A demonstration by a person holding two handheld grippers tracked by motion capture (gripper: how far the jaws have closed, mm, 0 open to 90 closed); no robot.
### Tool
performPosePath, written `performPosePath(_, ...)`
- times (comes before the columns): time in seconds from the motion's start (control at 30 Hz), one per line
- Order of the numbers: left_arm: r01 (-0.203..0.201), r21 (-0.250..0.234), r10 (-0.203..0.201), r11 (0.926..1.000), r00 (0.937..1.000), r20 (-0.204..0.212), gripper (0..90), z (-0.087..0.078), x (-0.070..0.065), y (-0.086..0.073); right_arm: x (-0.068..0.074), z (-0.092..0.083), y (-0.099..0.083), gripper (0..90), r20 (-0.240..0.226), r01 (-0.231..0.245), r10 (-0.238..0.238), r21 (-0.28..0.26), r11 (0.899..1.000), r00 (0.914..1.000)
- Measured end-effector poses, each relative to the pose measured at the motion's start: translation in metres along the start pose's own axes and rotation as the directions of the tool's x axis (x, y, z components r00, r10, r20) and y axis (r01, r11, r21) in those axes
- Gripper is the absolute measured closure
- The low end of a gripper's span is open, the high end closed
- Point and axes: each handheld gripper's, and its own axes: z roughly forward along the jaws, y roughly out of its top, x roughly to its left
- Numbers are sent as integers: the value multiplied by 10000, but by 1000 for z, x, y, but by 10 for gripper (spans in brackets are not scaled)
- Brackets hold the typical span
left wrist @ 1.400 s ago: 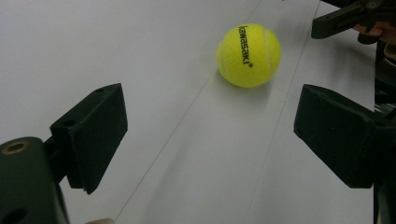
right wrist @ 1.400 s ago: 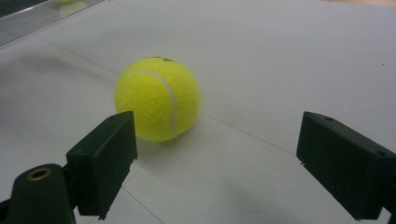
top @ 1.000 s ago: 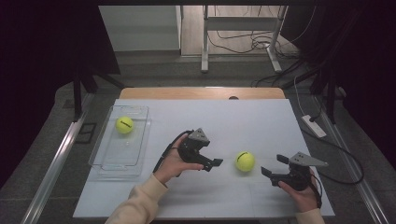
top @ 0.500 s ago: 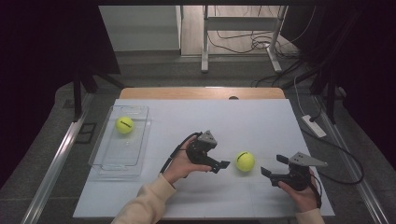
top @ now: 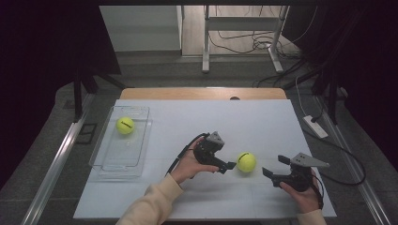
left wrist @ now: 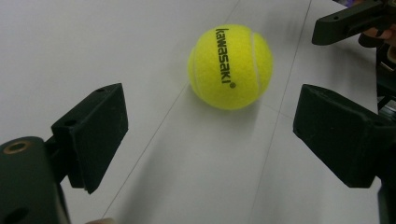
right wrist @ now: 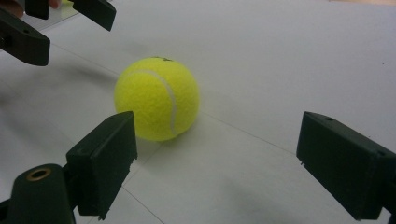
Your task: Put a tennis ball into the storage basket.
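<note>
A yellow tennis ball (top: 246, 162) printed "kawasaki" lies on the white table (top: 263, 122) between my two grippers. My left gripper (top: 227, 164) points at it from the left. Its jaws stand open and have just been closing a little, with the ball (left wrist: 230, 66) just ahead of them, not between the pads. My right gripper (top: 273, 165) faces the ball (right wrist: 157, 99) from the right, open and a short way off. A second tennis ball (top: 125, 125) rests in the far end of a clear plastic tray (top: 119, 157) at the left.
A white power strip (top: 315, 126) with its cable lies off the table's right side. The table's wooden far edge (top: 202, 93) runs along the back. Metal rails flank the table on both sides.
My left gripper has moved right and a little down, closing the gap to the ball on the table. The right gripper and both balls have stayed where they were.
</note>
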Motion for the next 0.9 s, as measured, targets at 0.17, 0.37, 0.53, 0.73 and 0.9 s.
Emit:
performPosePath(0.17, -145, 95, 145, 9998, 9999, 72, 114, 4, -1, 4, 0, 0, 0, 123, 71, 16, -16, 14, 10000, 10000)
performPosePath(0.37, -155, 141, 154, 9998, 9998, 114, 115, 9, -3, 6, -1, -1, 0, 123, 178, -42, 42, 13, 10000, 9998)
performPosePath(0.53, -132, 176, 129, 9998, 9998, 148, 114, 14, -2, 7, -1, 0, 0, 123, 148, -29, 29, 32, 10000, 9999)
performPosePath(0.73, -132, 221, 126, 9997, 9996, 258, 114, 21, -4, 9, -1, -1, 0, 123, 134, -46, 46, -4, 10000, 9999)
performPosePath(0.9, -200, 327, 189, 9993, 9992, 354, 114, 29, -5, 11, -2, -1, -1, 123, 110, -56, 56, 2, 10000, 9999)
